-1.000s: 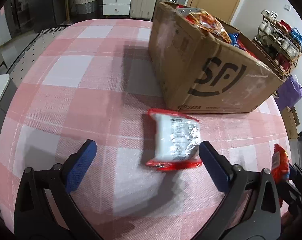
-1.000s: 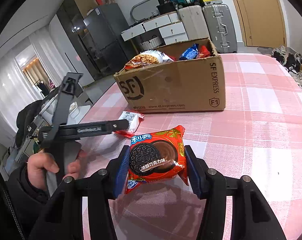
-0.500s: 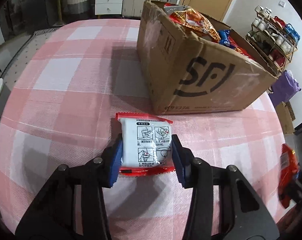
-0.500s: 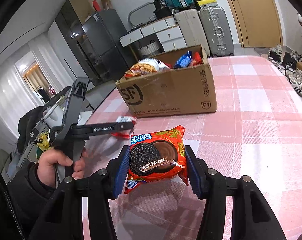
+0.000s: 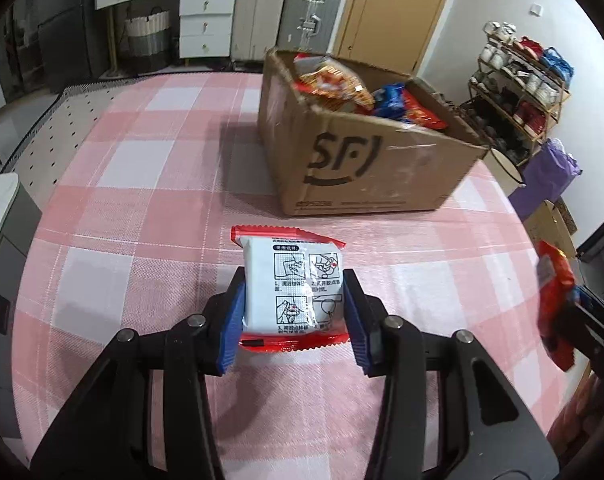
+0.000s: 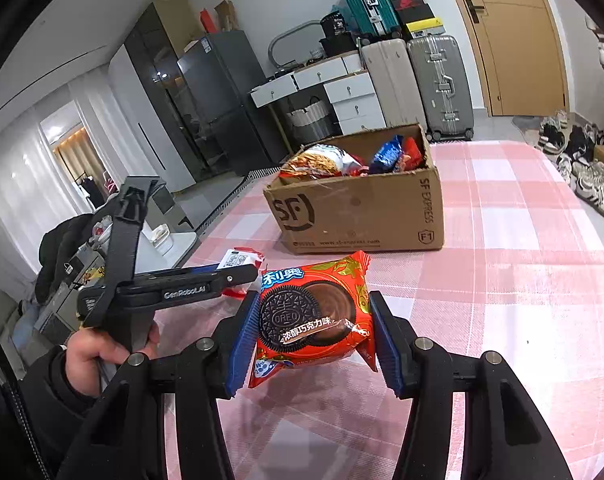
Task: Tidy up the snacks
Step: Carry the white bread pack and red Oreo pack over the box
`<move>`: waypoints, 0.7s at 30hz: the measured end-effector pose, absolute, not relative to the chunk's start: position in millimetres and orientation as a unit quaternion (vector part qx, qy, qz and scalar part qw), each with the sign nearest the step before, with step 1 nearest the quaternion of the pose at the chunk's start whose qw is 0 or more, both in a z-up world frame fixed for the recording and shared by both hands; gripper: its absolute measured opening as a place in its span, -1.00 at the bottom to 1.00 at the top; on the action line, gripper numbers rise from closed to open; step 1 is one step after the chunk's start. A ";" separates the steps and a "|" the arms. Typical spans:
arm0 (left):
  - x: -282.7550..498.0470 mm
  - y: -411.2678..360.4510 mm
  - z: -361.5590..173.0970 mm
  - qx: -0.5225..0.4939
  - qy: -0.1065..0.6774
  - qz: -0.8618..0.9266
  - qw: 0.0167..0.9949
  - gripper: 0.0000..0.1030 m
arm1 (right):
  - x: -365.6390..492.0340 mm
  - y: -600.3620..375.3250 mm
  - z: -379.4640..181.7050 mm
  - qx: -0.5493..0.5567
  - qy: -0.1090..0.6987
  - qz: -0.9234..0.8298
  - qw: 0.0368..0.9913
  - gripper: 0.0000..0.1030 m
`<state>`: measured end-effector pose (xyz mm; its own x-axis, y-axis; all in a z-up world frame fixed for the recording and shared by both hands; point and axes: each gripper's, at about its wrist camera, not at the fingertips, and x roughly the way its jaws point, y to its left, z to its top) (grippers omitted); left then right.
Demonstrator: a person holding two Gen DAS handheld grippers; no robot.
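The left gripper [image 5: 294,316] clamps a white packet [image 5: 292,286] with red ends, held clear above the checked tablecloth [image 5: 142,208]; the right gripper [image 6: 314,340] grips a red Oreo pack [image 6: 312,318] between its blue pads, also off the cloth. Beyond both stands an open cardboard box [image 6: 358,216], already holding snack bags [image 6: 322,162]. Suitcases [image 6: 438,84] and drawers [image 5: 208,24] line the far wall.

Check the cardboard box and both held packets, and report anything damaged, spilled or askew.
Nothing spilled. The cardboard box has ragged, torn top edges, and snack bags poke above its rim. The white packet and the Oreo packet look intact.
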<state>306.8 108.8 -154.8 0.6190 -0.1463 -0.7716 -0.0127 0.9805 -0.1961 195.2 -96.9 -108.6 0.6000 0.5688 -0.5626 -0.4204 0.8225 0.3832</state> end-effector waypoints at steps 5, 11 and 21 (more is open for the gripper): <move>284.3 98.6 -130.7 -0.088 0.413 -0.055 0.905 -0.19 | 193.7 -96.7 -103.8 0.109 0.353 0.270 0.889 0.04; 266.4 88.5 -104.3 -0.079 0.393 -0.068 0.914 -0.19 | 190.4 -96.6 -90.7 0.103 0.342 0.271 0.894 0.04; 252.7 72.9 -50.6 -0.049 0.358 -0.094 0.928 -0.19 | 195.0 -94.5 -59.2 0.091 0.315 0.276 0.903 0.04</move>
<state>252.7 72.9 -50.6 0.7255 -0.2096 -0.6555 0.1399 0.9775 -0.1577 195.0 -94.5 -59.2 0.6488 0.5566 -0.5190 -0.4419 0.8307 0.3386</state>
